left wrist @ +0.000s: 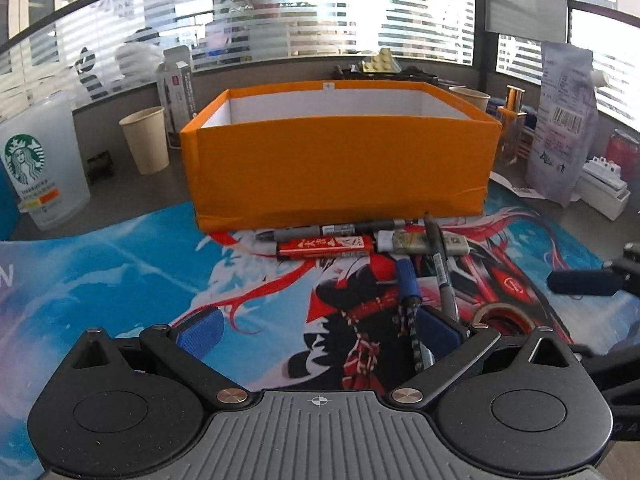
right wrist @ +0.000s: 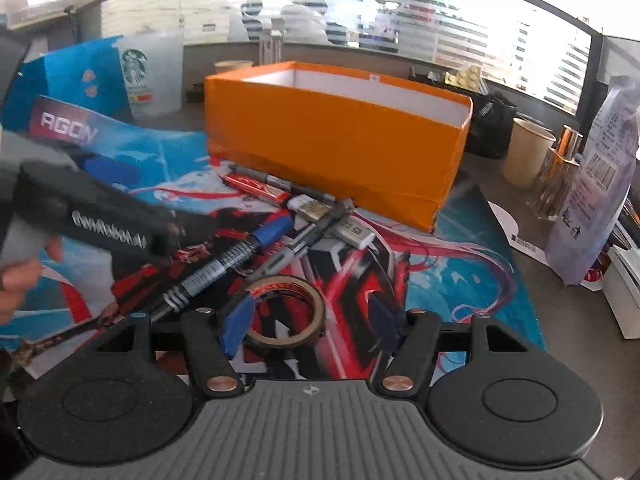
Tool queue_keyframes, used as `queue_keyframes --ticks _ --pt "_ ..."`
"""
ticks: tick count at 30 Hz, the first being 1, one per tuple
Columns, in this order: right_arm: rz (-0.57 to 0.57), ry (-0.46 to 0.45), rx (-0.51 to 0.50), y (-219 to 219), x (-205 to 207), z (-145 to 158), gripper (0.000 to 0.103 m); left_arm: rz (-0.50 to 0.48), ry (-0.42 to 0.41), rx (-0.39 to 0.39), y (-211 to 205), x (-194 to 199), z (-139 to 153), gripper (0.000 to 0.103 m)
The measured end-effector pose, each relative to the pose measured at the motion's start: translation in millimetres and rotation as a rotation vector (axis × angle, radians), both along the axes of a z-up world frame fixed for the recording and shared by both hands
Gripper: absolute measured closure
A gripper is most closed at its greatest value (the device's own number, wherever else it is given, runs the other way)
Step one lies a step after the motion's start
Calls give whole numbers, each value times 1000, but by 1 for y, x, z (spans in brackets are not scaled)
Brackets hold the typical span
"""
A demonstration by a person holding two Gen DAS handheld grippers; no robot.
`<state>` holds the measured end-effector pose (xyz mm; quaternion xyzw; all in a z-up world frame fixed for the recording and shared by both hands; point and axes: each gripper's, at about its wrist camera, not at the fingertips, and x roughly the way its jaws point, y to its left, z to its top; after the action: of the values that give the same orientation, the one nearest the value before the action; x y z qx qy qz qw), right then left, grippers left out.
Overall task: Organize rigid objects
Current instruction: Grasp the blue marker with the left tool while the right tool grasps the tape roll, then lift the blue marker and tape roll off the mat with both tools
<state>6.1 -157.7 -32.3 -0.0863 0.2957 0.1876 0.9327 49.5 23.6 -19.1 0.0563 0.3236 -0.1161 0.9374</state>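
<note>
An open orange box (left wrist: 340, 164) stands on the printed mat; it also shows in the right wrist view (right wrist: 332, 140). In front of it lies a pile: a red lighter (left wrist: 324, 246), grey pens (left wrist: 332, 230), a blue-capped marker (left wrist: 408, 280) and a white eraser (left wrist: 404, 240). My left gripper (left wrist: 316, 330) is open and empty, with the marker's end by its right finger (left wrist: 436, 332). My right gripper (right wrist: 310, 322) is open, its fingers on either side of a roll of brown tape (right wrist: 286, 312) that lies flat on the mat. The marker (right wrist: 224, 264) lies left of the tape.
A Starbucks cup (left wrist: 40, 164) and a paper cup (left wrist: 146, 144) stand at the left. A printed bag (left wrist: 560, 128), a red can (left wrist: 622, 150) and white boxes stand at the right. The left gripper's body (right wrist: 88, 216) crosses the right wrist view at the left.
</note>
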Motion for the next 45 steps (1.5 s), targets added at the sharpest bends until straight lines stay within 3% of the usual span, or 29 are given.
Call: queue_keyframes --ticks 5,8,10,12,13,26,28,30,31,33,34,35,38,45 --pt "70 39 19 6 -3 -5 40 -6 27 -23 4 0 -3 0" --pt "56 35 -20 13 0 -19 39 -22 34 -20 1 -2 -6 0" --pt "50 29 20 8 3 -23 40 -33 43 -20 -1 -2 -8 0" --pt "39 38 34 5 8 -21 50 -43 51 -21 -4 -2 -9 0" --pt "31 40 22 5 10 -20 51 -46 54 -21 -5 -3 -10 0" --pt "-50 56 27 -24 16 -19 51 -104 94 -18 -20 -11 -21 1" --pt "-58 56 27 -25 16 -19 51 -98 64 -2 -20 -15 -25 1" --pt "-61 56 29 -26 16 -19 51 -90 38 -11 -17 -18 -26 6" --pt "-64 55 28 -26 15 -19 51 -92 23 -14 -16 -19 -26 16" --pt "-69 50 23 -25 15 -19 49 -97 3 -20 -15 -20 -22 43" --pt "-71 51 25 -26 15 -19 48 -105 -5 -18 -16 -21 -21 65" --pt "-73 52 27 -26 15 -19 48 -111 -7 -16 -16 -21 -20 78" --pt "-77 52 26 -26 15 -19 48 -124 -11 -8 -19 -22 -20 92" --pt "-81 50 24 -24 14 -19 51 -103 9 -39 -12 -20 -18 92"
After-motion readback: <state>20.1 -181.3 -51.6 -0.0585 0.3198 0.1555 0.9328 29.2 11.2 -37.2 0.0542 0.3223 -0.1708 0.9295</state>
